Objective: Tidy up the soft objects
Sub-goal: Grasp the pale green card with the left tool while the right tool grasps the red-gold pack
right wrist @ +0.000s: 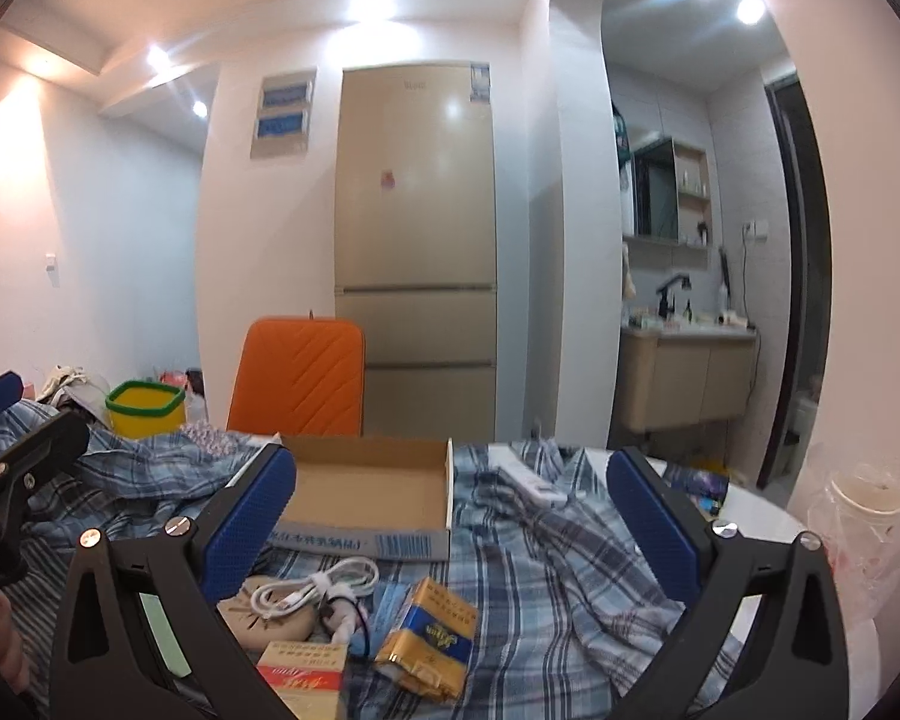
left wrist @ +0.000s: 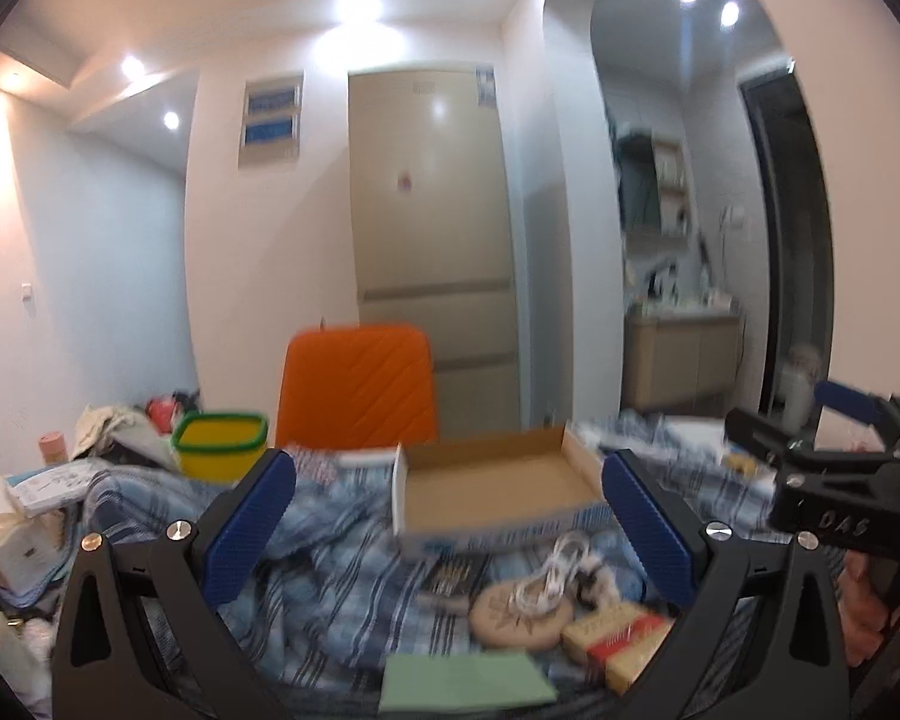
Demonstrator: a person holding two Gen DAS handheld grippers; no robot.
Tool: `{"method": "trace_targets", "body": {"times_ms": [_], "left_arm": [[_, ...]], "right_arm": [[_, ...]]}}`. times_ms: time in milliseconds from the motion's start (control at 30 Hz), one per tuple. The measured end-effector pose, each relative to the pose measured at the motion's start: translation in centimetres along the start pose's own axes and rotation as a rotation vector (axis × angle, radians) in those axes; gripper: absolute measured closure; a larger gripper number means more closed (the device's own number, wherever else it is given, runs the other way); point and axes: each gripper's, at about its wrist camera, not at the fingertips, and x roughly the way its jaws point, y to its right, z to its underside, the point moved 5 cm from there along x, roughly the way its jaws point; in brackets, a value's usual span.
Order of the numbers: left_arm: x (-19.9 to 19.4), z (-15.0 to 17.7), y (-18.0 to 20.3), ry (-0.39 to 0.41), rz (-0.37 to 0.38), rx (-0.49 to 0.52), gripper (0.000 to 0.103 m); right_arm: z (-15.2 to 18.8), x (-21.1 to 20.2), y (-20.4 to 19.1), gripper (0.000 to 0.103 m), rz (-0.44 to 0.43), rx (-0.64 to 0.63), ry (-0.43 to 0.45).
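Your left gripper (left wrist: 450,531) and right gripper (right wrist: 453,531) both hover with jaws apart, holding nothing. The soft thing to sort is the blue plaid cloth (right wrist: 540,576), rumpled across the tabletop and filling the lower half of both frames. It looks light and limp, so it will sag and drag; I would pinch a raised fold at lower right of the right wrist view, away from the clutter. The white cable (right wrist: 315,591), the yellow-blue packet (right wrist: 429,639) and the open cardboard box (right wrist: 366,498) rest on it and may shift when you lift.
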Motion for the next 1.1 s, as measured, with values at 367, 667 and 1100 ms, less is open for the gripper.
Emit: {"method": "trace_targets", "body": {"times_ms": [367, 667, 1100], "left_arm": [[0.2, 2.9, -0.6, -0.119, 0.015, -0.012, 0.000], [5.5, 8.3, -2.7, -0.426, -0.013, -0.064, 0.000], [7.1, 10.6, -3.2, -0.506, 0.023, -0.131, 0.000]], "right_arm": [[2.2, -0.2, -1.8, 0.000, -0.080, 0.002, -0.142], [6.6, 3.1, -4.3, 0.000, -0.101, -0.053, -0.383], [10.0, 5.9, -5.3, 0.008, -0.163, -0.032, -0.540]]}}
